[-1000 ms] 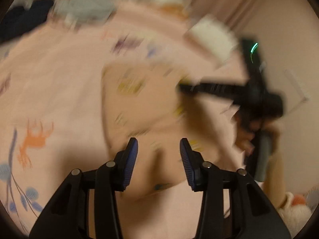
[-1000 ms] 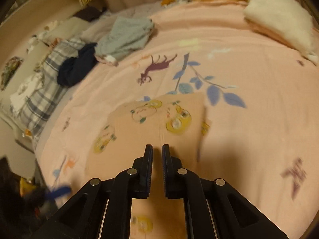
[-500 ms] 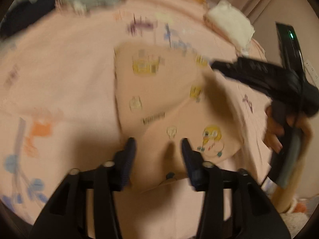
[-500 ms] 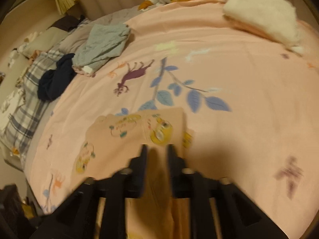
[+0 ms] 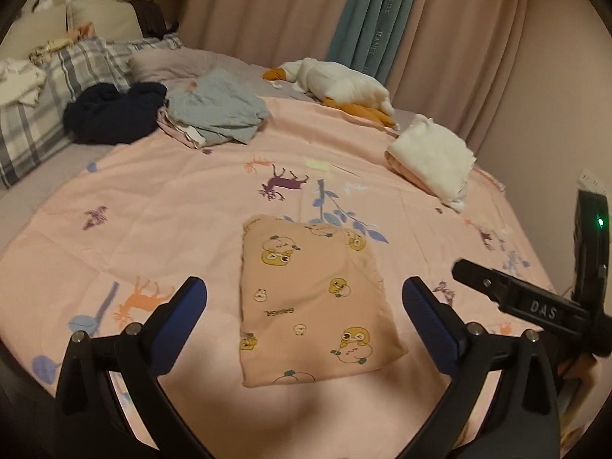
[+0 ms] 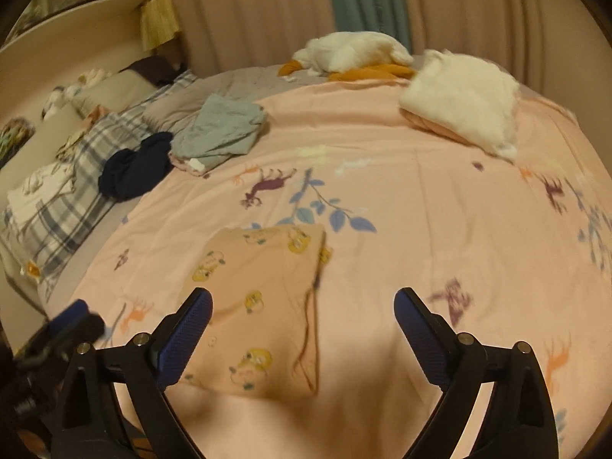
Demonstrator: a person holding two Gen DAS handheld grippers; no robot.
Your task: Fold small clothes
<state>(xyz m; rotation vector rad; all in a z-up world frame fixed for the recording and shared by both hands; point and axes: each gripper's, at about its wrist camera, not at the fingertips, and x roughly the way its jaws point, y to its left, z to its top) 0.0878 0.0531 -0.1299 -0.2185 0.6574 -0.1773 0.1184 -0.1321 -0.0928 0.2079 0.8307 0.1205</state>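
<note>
Left wrist view, "DAS" on right tongs [image 5: 464,267], "HANEL" on curtain [image 5: 373,19]

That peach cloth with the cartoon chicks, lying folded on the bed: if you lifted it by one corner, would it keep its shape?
Probably not. The peach cloth lies flat and thin on the bedspread, so it looks soft and floppy; a corner lift would likely undo the fold. It also seems light, and a push would likely wrinkle it, not slide it.

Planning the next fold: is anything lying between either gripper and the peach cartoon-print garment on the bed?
Nothing visible. The left gripper and right gripper stand open above the peach cartoon-print garment, with only pink bedsheet around it.
</note>
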